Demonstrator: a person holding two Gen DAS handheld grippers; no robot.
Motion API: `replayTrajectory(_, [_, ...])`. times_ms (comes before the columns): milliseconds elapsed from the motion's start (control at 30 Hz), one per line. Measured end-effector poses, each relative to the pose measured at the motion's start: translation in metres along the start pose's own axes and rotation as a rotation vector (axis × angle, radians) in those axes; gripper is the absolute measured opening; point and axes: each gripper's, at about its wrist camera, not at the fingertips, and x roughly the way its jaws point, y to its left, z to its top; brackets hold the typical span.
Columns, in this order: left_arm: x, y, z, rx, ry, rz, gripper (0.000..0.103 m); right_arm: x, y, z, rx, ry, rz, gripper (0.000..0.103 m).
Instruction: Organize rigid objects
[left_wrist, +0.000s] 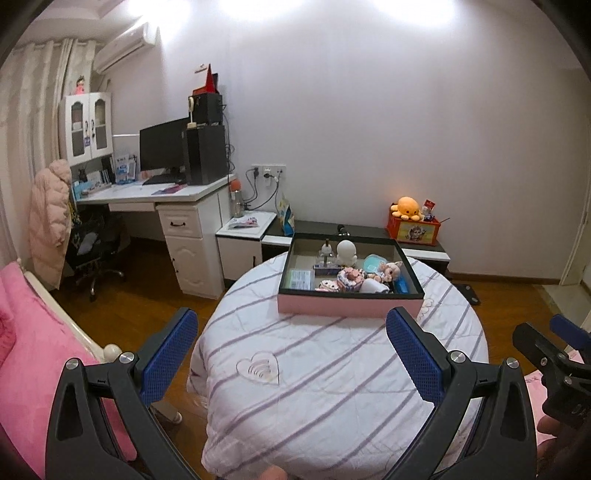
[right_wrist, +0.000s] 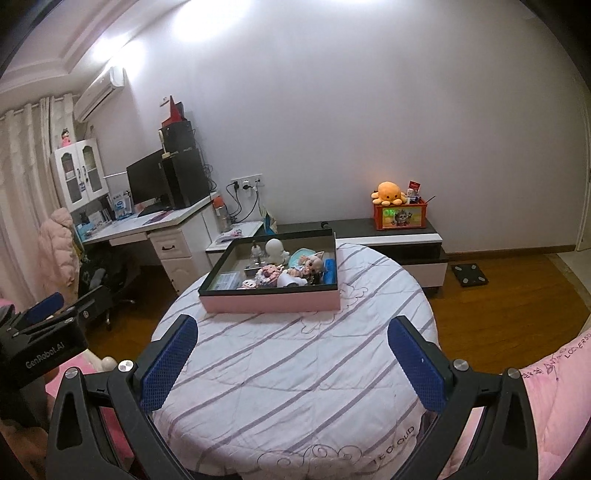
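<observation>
While the pink tray (left_wrist: 351, 306) sits at the far side of the round bench (left_wrist: 332, 369), figurines and small boxes crowd inside it, nothing loose on the striped cloth (right_wrist: 295, 369). Both tools hang back, the left tool (left_wrist: 291, 354) wide and empty, the right tool (right_wrist: 291, 358) likewise. That fits sorting about to start or just finished; I can't call which.
</observation>
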Motion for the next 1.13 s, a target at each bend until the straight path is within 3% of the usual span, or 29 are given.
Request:
replayTrajectory(700, [-0.014, -0.001, -0.010, 0.042, 0.017, 0.072, 0.103, -0.011, 0.004, -0.007, -0.012, -0.004, 0.001, 0.103])
replayTrajectory(1133, [-0.008, 0.005, -0.012, 0.007, 0.034, 0.013, 0.103, -0.007, 0.004, -0.009, -0.015, 0.012, -0.003, 0.103])
